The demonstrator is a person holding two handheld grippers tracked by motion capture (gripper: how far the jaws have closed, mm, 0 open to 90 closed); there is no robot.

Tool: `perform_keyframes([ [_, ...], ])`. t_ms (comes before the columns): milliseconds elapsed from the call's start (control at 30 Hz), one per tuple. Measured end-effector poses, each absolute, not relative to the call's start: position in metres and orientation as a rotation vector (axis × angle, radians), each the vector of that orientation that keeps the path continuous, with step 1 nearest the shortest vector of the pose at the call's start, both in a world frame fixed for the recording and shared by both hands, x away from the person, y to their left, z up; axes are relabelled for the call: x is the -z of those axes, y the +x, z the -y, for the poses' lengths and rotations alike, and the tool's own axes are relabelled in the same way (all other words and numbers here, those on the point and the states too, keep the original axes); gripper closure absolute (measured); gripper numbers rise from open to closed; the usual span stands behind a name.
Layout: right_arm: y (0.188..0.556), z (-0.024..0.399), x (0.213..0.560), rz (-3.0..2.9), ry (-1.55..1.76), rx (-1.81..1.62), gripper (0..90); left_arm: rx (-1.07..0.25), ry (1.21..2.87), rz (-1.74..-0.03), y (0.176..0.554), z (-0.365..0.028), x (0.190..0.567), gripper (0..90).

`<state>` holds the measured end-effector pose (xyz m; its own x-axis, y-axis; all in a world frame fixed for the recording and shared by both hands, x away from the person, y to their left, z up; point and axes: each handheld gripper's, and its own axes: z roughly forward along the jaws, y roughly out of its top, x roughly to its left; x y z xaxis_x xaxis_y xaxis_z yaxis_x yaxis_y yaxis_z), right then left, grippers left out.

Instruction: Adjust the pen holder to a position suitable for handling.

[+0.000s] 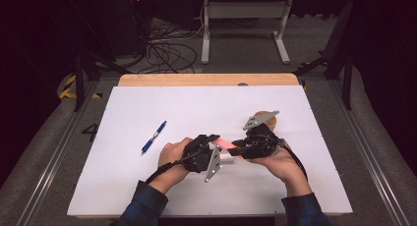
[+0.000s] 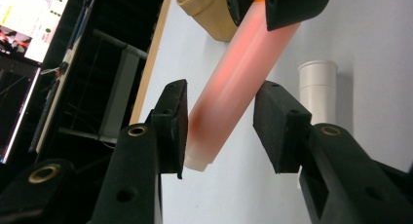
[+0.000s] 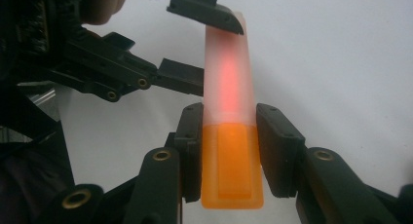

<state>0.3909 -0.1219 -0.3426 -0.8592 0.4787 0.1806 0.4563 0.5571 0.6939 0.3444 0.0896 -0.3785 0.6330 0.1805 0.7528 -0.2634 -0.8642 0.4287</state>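
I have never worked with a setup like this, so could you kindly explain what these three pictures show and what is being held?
A person sits at a white table with a hand-held two-jaw black tool in each hand. One camera looks down from above; the other two ride on the tools and look along their jaws. The right gripper is clamped on the orange end of a translucent pink-orange marker-like stick. The left gripper has its jaws around the stick's pale end, one pad at it, the other apart. On the table lie a blue ballpoint pen and a short white plastic tube.
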Motion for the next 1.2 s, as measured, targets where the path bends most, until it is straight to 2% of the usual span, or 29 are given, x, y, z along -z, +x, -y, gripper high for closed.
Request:
perform_keyframes([
  [200, 0.39, 0.123, 0.34, -2.747, 0.824, -1.252, 65.4, -1.161, 2.35, 0.076, 0.344, -0.089, 0.379, 61.4],
  [567, 0.391, 0.131, 0.337, -2.732, 0.857, -1.319, 65.3, -1.144, 2.382, 0.15, 0.342, -0.082, 0.384, 72.2],
  [600, 0.392, 0.132, 0.337, -2.726, 0.87, -1.339, 64.7, -1.135, 2.382, 0.143, 0.342, -0.082, 0.384, 74.9],
  [833, 0.392, 0.134, 0.335, -2.698, 0.874, -1.376, 64.2, -1.038, 2.382, 0.08, 0.345, -0.084, 0.38, 75.4],
  [1000, 0.391, 0.137, 0.331, -2.637, 0.851, -1.419, 58.5, -0.912, 2.348, -0.048, 0.352, -0.087, 0.379, 75.5],
  [1100, 0.389, 0.147, 0.329, -2.503, 0.826, -1.446, 46.9, -0.815, 2.308, -0.141, 0.359, -0.088, 0.379, 75.4],
  [1167, 0.389, 0.151, 0.33, -2.461, 0.822, -1.466, 45.0, -0.719, 2.254, -0.24, 0.365, -0.09, 0.379, 75.4],
  [1200, 0.388, 0.152, 0.33, -2.445, 0.824, -1.473, 42.7, -0.719, 2.254, -0.24, 0.365, -0.09, 0.379, 75.4],
])
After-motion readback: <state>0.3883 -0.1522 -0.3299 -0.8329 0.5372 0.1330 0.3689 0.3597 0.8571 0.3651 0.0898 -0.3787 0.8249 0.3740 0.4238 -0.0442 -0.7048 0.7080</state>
